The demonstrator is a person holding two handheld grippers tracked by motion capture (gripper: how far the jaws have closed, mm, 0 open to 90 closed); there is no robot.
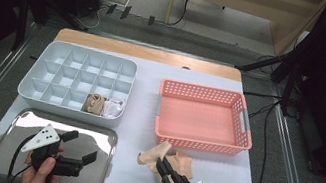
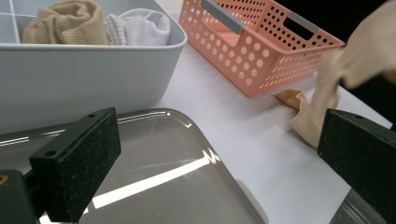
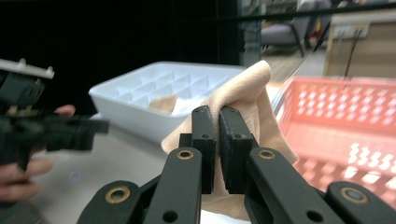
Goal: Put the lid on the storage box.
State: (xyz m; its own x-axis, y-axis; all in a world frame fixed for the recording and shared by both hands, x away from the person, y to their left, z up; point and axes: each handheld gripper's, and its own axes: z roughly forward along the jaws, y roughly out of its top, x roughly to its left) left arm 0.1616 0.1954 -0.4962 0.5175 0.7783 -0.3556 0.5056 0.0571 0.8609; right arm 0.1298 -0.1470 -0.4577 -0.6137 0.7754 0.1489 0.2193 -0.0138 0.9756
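A beige sock [image 1: 170, 158] lies half lifted off the white table just in front of the pink basket [image 1: 198, 139]. My right gripper [image 1: 161, 164] is shut on a fold of it, and in the right gripper view the cloth [image 3: 243, 88] bulges up around the closed jaws [image 3: 218, 144]. Over the shiny steel tray [image 1: 9, 145] at the front left, my left gripper [image 1: 82, 146] stands open with nothing between its pads [image 2: 77, 163]. From the left gripper view the held sock [image 2: 336, 88] hangs at the right, its toe resting on the table.
A white divided organizer [image 1: 80, 59] sits behind the steel tray, with a rolled beige sock [image 1: 94, 104] and a rolled white sock [image 1: 114, 108] in its front row. The pink basket's floor is bare. Table edges run close to both hands.
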